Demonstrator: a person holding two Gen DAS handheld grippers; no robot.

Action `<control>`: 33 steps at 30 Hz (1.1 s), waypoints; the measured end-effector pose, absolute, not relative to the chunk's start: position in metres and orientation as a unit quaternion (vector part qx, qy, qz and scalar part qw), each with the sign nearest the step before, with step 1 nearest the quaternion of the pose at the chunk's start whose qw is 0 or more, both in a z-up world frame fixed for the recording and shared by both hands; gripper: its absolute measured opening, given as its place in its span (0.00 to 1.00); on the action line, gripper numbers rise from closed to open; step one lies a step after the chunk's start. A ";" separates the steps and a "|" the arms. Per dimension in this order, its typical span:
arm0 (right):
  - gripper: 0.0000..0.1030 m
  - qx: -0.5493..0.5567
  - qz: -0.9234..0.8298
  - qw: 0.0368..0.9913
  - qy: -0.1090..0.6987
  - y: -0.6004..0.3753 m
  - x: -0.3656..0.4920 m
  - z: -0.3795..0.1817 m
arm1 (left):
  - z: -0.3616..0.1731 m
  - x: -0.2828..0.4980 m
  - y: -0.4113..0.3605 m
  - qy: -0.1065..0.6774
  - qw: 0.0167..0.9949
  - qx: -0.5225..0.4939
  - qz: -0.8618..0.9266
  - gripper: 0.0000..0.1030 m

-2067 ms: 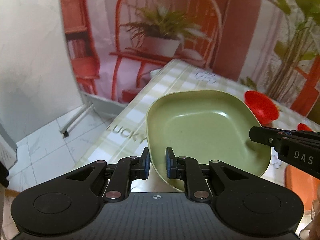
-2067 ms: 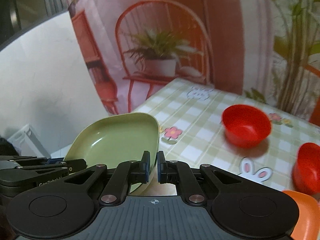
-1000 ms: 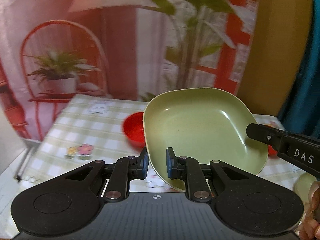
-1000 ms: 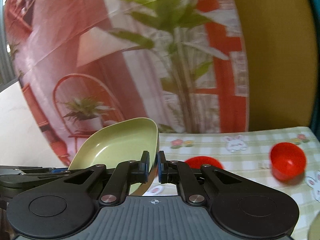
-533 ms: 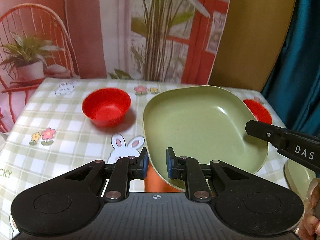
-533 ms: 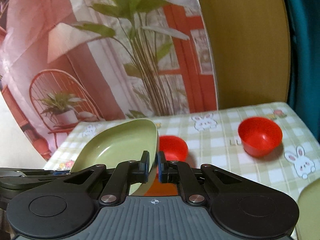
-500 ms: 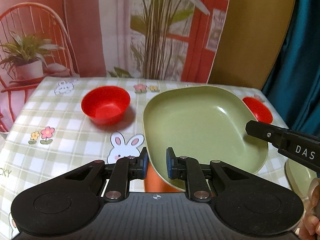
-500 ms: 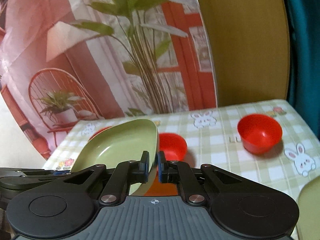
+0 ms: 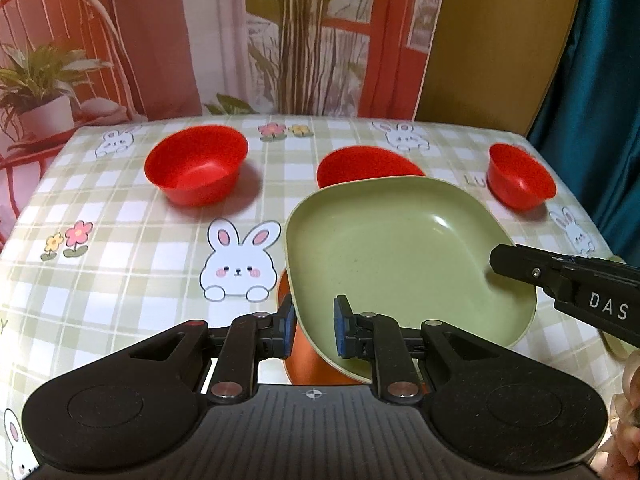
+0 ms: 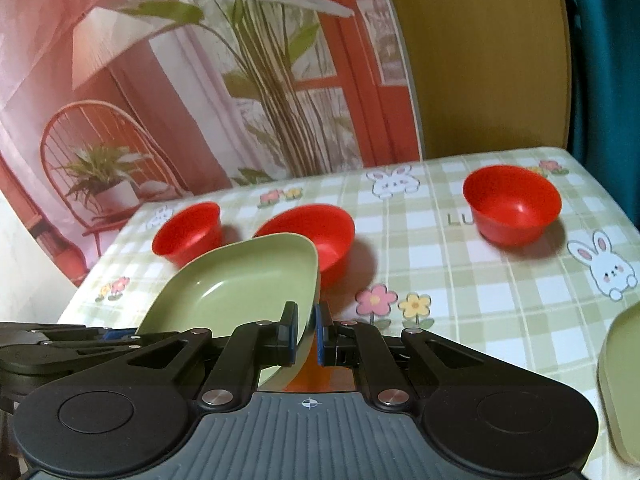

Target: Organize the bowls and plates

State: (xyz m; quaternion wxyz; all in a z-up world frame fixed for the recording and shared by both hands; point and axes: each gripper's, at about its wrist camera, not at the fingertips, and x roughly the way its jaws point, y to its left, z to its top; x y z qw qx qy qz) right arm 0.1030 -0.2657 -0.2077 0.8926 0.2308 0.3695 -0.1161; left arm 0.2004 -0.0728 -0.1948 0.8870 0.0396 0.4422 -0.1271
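Note:
A green plate (image 9: 404,256) is held above the table by both grippers. My left gripper (image 9: 314,330) is shut on its near rim. My right gripper (image 10: 306,338) is shut on its right rim (image 10: 240,292) and shows as a black finger (image 9: 560,280) in the left wrist view. An orange plate (image 9: 304,356) lies on the table right beneath it. Three red bowls stand further back: left (image 9: 196,168), middle (image 9: 360,168), right (image 9: 520,176). A second green plate (image 10: 620,392) lies at the right edge.
The table (image 9: 132,240) has a green checked cloth with rabbit and flower prints. A printed backdrop of a chair and plants (image 9: 280,40) hangs behind it. A teal curtain (image 9: 608,60) is at the right.
Both grippers have swung right with the green plate, from beyond the table's left end to over the table, and the view has tilted down. The plate now hangs above the orange plate.

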 end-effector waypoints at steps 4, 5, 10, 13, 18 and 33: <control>0.08 0.231 -0.114 0.888 0.381 -0.265 0.105 -0.214 | -0.200 0.201 -0.073 0.446 0.885 0.047 -0.125 0.19; 0.08 0.231 -0.114 0.887 0.384 -0.265 0.105 -0.215 | -0.201 0.201 -0.073 0.447 0.885 0.048 -0.124 0.19; 0.08 0.231 -0.111 0.882 0.396 -0.263 0.108 -0.222 | -0.204 0.202 -0.071 0.451 0.883 0.051 -0.121 0.19; 0.08 0.231 -0.110 0.879 0.403 -0.263 0.109 -0.227 | -0.207 0.202 -0.072 0.454 0.881 0.054 -0.121 0.19; 0.08 0.233 -0.107 0.874 0.412 -0.264 0.112 -0.233 | -0.213 0.202 -0.073 0.458 0.879 0.060 -0.120 0.19; 0.08 0.218 -0.104 0.873 0.424 -0.259 0.116 -0.242 | -0.221 0.202 -0.072 0.463 0.875 0.076 -0.119 0.19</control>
